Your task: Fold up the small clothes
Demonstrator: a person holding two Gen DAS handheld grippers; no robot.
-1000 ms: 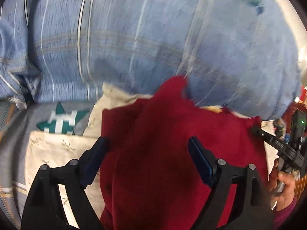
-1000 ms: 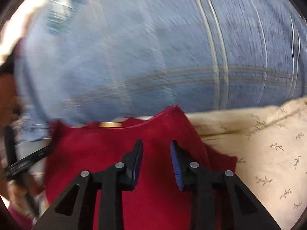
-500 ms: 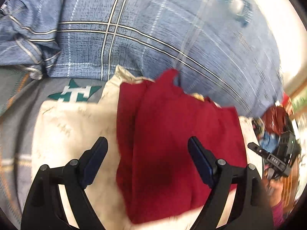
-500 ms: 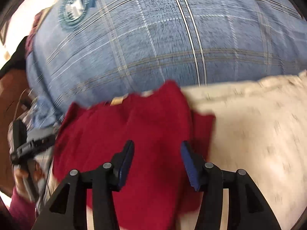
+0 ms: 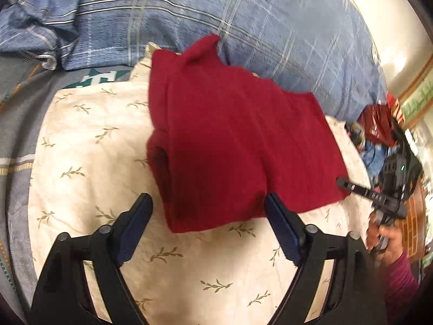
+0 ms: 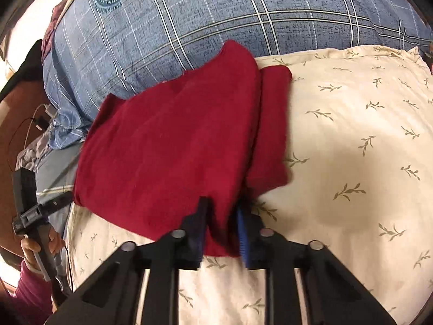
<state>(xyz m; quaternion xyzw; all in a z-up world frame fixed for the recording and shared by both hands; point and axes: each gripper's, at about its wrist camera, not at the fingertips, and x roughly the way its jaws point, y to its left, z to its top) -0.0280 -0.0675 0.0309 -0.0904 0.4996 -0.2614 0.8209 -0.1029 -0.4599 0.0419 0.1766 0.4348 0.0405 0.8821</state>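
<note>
Left wrist: left tongs closing, empty, red garment at 12 o'clock on cream pillow | Right wrist: right tongs closing onto garment's near hem; soft, light, take corners.

The red garment in the centre of both views is a soft, matt knit cloth with a slightly fuzzy nap. Under it, filling the lower frame, lies a cream pillowcase of smooth woven cloth printed with small olive sprigs, faintly creased. Across the top runs a blue checked quilt, matt cotton-like cloth with a mottled print and pale stripes. The left gripper and the right gripper have fingers of matt black hard plastic with dull metal pivot pins, and blue pads with a finely ribbed, rubbery face. At the far right of the left view, glossy varnished wood shows.
</note>
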